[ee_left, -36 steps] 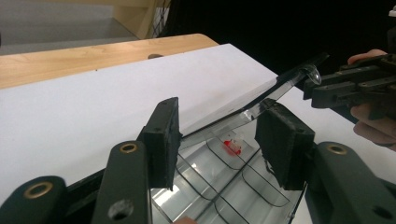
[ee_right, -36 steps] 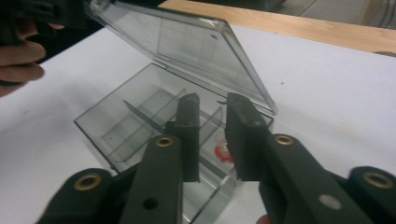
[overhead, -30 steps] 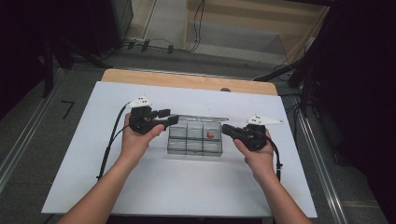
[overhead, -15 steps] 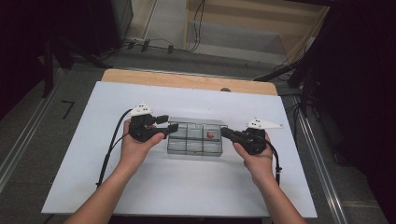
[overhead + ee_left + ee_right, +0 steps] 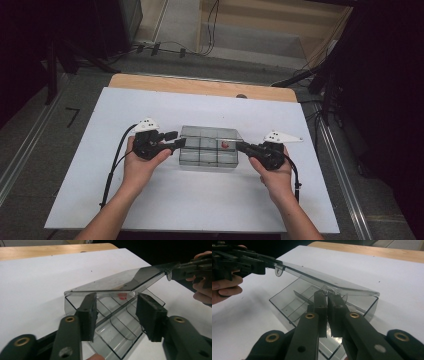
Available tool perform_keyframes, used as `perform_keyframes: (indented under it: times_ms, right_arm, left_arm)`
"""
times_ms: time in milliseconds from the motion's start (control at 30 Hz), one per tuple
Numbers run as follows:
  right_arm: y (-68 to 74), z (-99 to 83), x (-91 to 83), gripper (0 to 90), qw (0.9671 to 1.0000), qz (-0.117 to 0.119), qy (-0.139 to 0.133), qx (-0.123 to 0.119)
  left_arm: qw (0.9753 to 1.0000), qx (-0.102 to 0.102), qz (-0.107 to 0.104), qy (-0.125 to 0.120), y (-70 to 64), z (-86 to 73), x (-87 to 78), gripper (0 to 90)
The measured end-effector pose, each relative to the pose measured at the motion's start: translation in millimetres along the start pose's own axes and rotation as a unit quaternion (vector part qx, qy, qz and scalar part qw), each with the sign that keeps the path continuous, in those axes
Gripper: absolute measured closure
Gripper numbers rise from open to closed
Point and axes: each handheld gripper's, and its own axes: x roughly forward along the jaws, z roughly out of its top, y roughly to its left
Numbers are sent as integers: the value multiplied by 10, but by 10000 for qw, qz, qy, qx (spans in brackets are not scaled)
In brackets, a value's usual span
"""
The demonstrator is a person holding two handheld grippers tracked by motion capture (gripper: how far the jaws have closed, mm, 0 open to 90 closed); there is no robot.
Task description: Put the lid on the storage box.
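A dim room with cables on the floor is seen beyond the desk [image 5: 100,200], whose white sheet leaves a wooden strip bare along the far edge. Near the desk's middle a clear compartment box [image 5: 207,157] is set, its long axis running from one hand to the other. The lid [image 5: 120,285] is held raised and tilted over the box. At the box's left end the left tongs [image 5: 172,142] are found; in the left gripper view they are spread to either side of the lid's edge, not closed on it. At the right end the right tongs [image 5: 246,147] are pressed together, pinching the lid's edge. A small red item [image 5: 225,145] is seen inside, nearer the right tongs.
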Motion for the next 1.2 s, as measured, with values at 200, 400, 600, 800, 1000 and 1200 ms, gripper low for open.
perform_keyframes:
  times_ms: [200, 400, 600, 800, 1000, 1200]
  right_arm:
    - [11, -25, -17, 834, 10000, -36, -52, -17]
    - [22, -68, -14, 834, 10000, -38, -65, -10]
    - [22, -125, -13, 834, 10000, -84, -50, -9]
    - [10, -175, -27, 840, 9999, -147, -34, -1]
    - [5, -247, -25, 856, 9999, -151, -15, 31]
    - [5, -311, -22, 858, 9998, -175, -11, 39]
  left_arm:
    - [9997, -130, -56, 177, 29, -74, -24, 754]
    - [9997, -115, -184, 142, -6, -82, -30, 886]
    - [9992, -253, -292, 41, -11, -127, -55, 888]
    - [9990, -249, -358, 46, -18, -189, -63, 889]
    - [9986, -240, -474, 51, -55, -253, -29, 889]
    - [9987, -118, -488, 98, -111, -294, 12, 889]
